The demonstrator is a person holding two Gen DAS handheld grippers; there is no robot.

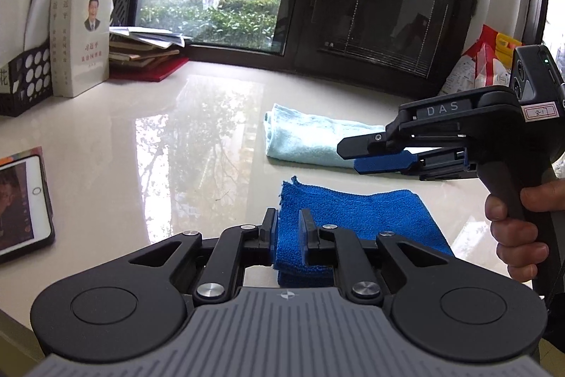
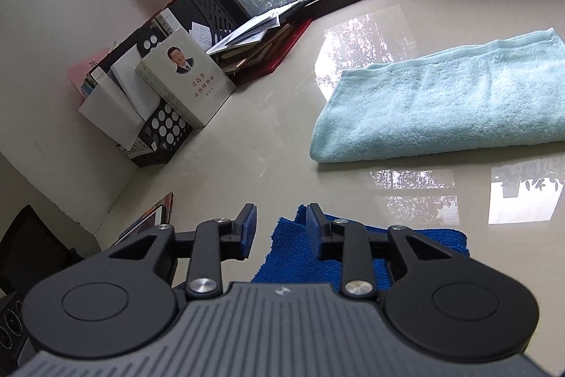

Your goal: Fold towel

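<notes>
A: Where was the blue towel [image 1: 356, 218]?
B: Folded on the worktop [image 1: 197, 143], six o'clock of the pale towel [image 1: 303, 140].
A: Handling?
B: Soft, light, limp; best pinched at a corner. The left hand-held gripper [image 1: 289, 228] was narrowly parted astride its edge; the right hand-held gripper [image 2: 279, 228] stood parted, empty.

The dark blue towel [image 1: 356, 218] lies folded on the glossy pale table [image 1: 176, 147], a flat, roughly rectangular stack of several layers. Its nap is coarse and looped. One far corner sticks up in a small ragged point, and the layered edges show at the near end. In the right wrist view the same blue towel [image 2: 282, 257] lies low in the frame, its frayed corner pointing away. Beyond it, well apart, a light blue towel [image 2: 445, 105] lies folded lengthwise.
</notes>
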